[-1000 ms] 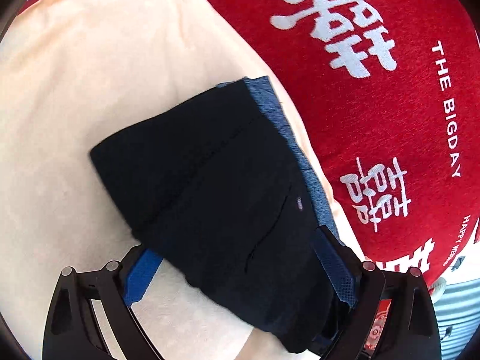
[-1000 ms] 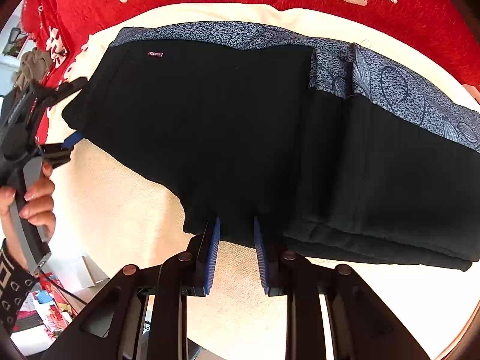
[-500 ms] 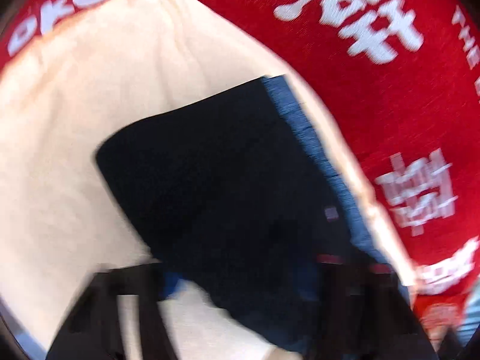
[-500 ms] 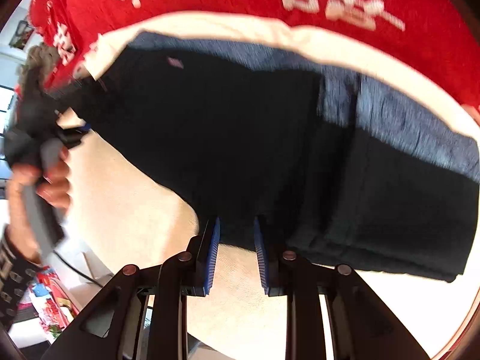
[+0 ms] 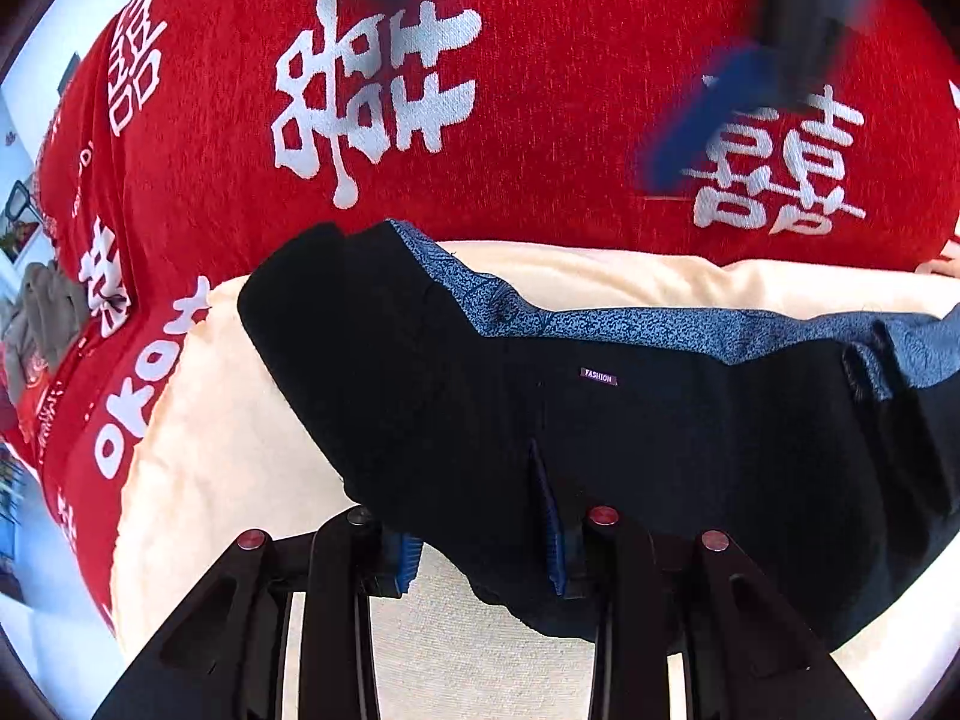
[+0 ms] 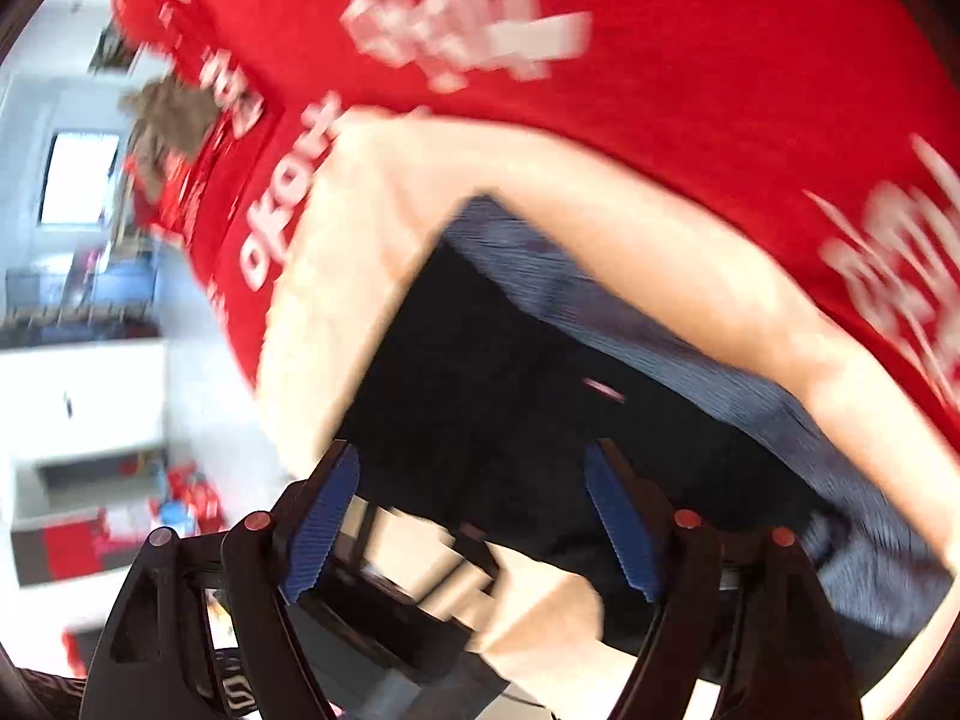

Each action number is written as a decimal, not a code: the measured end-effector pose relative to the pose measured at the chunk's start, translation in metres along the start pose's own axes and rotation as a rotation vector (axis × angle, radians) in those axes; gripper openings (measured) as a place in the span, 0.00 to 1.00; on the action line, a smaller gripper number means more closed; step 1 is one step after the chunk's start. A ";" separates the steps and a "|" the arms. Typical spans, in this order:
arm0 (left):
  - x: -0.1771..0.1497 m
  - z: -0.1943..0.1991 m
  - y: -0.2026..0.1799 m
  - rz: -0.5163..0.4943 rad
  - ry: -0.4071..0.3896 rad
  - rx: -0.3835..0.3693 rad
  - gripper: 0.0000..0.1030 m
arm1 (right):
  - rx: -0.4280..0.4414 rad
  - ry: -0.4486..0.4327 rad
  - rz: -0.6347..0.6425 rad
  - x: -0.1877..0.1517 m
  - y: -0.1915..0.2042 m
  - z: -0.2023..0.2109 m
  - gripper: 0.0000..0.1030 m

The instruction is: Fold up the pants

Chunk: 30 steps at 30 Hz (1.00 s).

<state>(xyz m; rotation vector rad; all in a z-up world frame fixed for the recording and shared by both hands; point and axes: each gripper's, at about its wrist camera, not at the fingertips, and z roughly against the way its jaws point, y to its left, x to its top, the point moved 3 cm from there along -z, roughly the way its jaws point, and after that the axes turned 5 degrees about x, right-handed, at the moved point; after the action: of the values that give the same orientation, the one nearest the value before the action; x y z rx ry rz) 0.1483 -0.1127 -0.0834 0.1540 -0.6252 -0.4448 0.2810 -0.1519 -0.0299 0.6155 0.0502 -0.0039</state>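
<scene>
I have my left claw [image 5: 480, 534] clamping down on the near edge of the black fabric pants with a blue patterned waistband [image 5: 630, 420], its jaws still drawing together with a bunch of dark cloth pinched between the blue pads. My right claw [image 6: 474, 516] is letting go: its jaws are spreading, and though the black cloth lies between and beyond them, the pads do not seem to press on it. In my left camera it shows only as a blurred blue-and-black shape [image 5: 720, 102] far off over the red blanket printed with white characters [image 5: 540, 90].

I judge this to be a late fold. The pants already lie doubled into a compact dark block on the cream towel-like cloth [image 5: 228, 450], waistband along the far edge, a small "FASHION" tag [image 5: 598, 377] facing up. Next I should carry the pinched edge over the block, keeping the layers from sliding apart.
</scene>
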 end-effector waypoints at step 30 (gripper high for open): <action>0.057 0.126 -0.091 -0.105 -0.154 -0.262 0.33 | 0.193 -0.190 -0.027 -0.079 -0.066 0.102 0.18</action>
<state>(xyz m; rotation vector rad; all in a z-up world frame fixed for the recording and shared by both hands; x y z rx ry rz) 0.0819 -0.2201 0.0239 -0.0982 -0.7054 -0.6401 0.2057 -0.2656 0.0185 0.8051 -0.1275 -0.0938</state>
